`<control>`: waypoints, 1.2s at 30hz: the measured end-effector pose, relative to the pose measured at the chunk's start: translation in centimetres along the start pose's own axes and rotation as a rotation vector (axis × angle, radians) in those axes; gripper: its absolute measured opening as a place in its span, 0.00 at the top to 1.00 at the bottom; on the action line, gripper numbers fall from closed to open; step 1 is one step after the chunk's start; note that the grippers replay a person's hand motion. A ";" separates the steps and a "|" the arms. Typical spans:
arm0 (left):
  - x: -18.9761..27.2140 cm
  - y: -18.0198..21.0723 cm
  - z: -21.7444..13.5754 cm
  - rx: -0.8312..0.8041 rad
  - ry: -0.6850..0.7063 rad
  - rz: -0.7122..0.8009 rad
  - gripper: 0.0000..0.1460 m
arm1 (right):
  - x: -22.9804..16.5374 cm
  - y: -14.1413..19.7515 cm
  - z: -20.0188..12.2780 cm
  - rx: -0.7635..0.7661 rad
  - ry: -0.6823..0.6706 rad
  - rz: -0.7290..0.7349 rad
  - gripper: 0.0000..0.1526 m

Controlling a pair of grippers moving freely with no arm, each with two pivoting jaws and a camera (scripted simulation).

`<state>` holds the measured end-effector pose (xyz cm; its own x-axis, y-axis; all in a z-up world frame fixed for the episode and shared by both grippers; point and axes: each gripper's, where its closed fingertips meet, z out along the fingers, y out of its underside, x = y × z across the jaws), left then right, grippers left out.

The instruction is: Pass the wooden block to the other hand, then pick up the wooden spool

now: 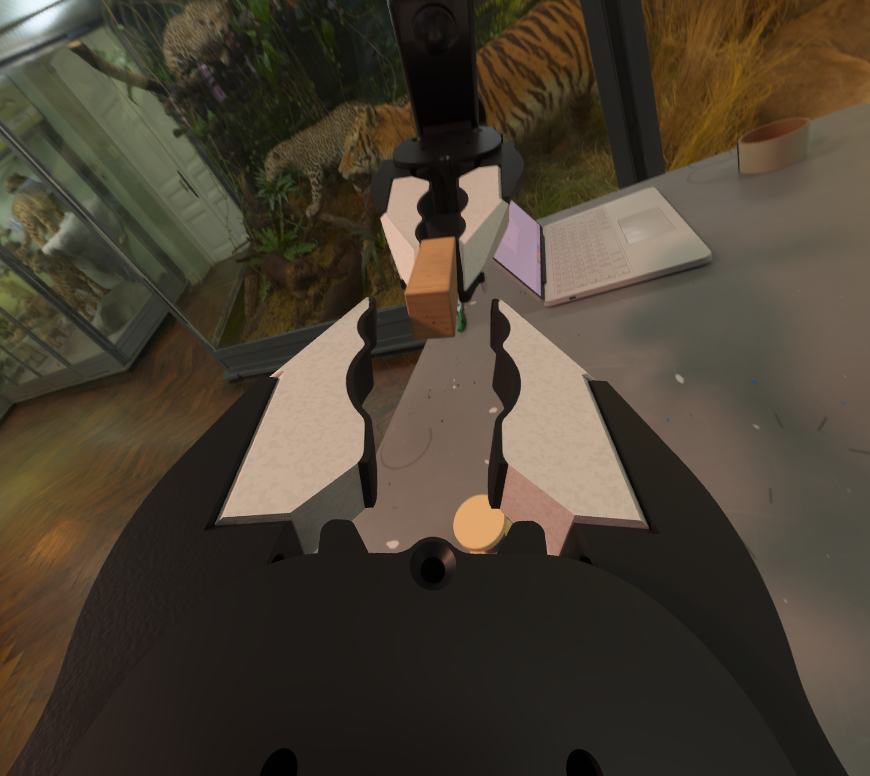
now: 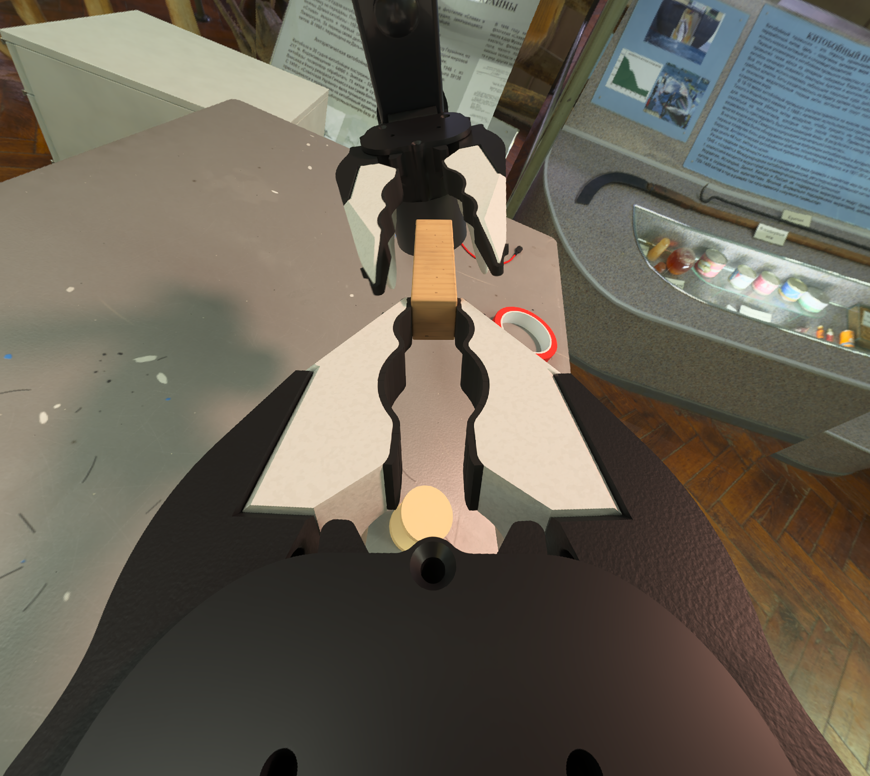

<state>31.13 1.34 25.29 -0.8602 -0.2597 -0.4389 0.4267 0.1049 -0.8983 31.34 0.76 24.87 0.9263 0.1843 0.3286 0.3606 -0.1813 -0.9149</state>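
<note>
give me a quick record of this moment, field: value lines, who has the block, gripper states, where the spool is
block holder: right gripper, shut on the wooden block at its fingertips
left gripper: open, facing the block, not touching it
wooden spool: upright on the grey table, below both grippers
handover: not yet done
other items: open laptop, red tape roll, tan tape roll

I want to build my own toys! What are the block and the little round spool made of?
The wooden block looks like bare, unvarnished wood: tan, matte, with fine straight grain lines. The right tool grips it. The wooden spool on the table is paler and smooth, probably light wood too, though no grain shows.
</note>
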 end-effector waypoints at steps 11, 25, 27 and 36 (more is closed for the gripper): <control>0.6 0.8 0.4 -0.070 0.044 -0.023 0.78 | 0.0 0.6 -0.2 -0.069 0.021 -0.033 0.89; 2.1 0.4 0.2 -0.041 0.164 -0.099 0.87 | -1.7 0.4 -0.2 -0.065 -0.073 0.005 0.89; 2.2 0.3 0.1 -0.034 0.173 -0.097 0.87 | -1.8 0.3 -0.2 -0.059 -0.084 0.012 0.89; 0.8 -0.3 -0.7 -0.016 0.103 -0.071 0.88 | -0.3 -0.1 -1.2 -0.044 0.015 -0.001 0.72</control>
<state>30.15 1.73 25.25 -0.9124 -0.1671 -0.3737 0.3603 0.1052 -0.9269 31.12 -0.42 25.17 0.9274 0.1703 0.3331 0.3656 -0.2238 -0.9035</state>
